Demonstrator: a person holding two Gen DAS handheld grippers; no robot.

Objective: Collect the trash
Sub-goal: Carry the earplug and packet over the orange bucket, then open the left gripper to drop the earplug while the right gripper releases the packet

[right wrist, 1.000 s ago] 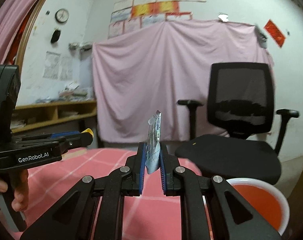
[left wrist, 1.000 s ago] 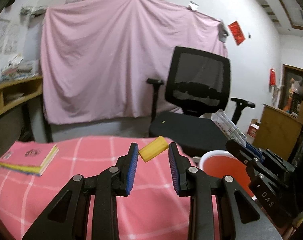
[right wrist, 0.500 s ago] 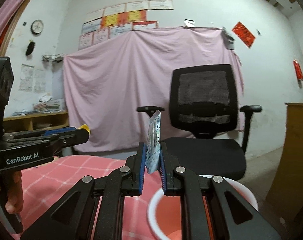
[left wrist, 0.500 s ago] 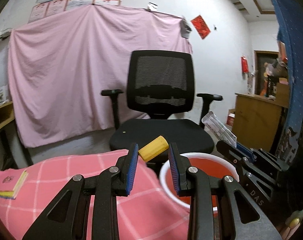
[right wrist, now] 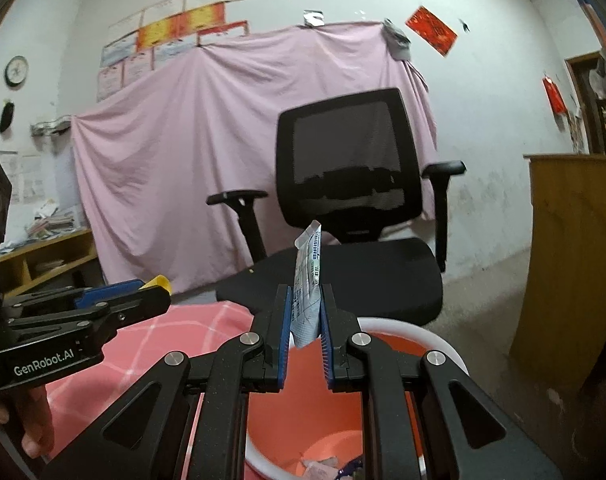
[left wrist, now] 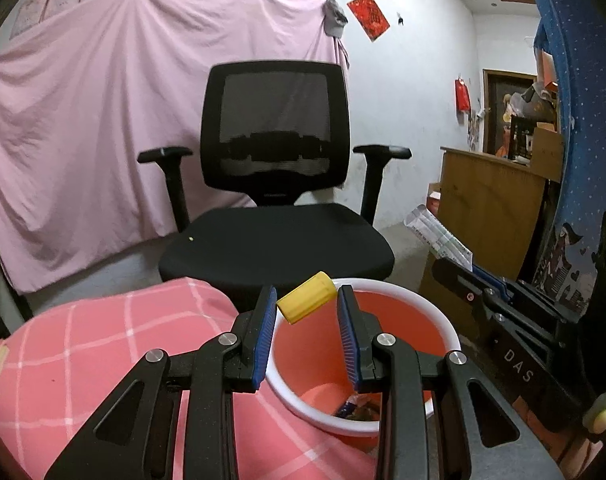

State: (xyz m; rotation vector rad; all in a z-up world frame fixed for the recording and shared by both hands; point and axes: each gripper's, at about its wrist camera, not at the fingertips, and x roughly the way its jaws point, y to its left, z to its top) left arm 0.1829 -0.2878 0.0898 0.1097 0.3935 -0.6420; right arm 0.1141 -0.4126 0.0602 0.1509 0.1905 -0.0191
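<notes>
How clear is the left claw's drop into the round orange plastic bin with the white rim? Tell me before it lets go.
Probably clear. The left claw holds the small yellow block above the near-left rim of the orange bin, whose mouth is open below. The right claw sits off to the side, not across the opening.

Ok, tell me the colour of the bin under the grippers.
The bin is orange-red inside with a white rim, clearest in the left wrist view.

yellow cap (left wrist: 306, 297), orange bin (left wrist: 403, 320), pink checked cloth (left wrist: 103, 352).
</notes>
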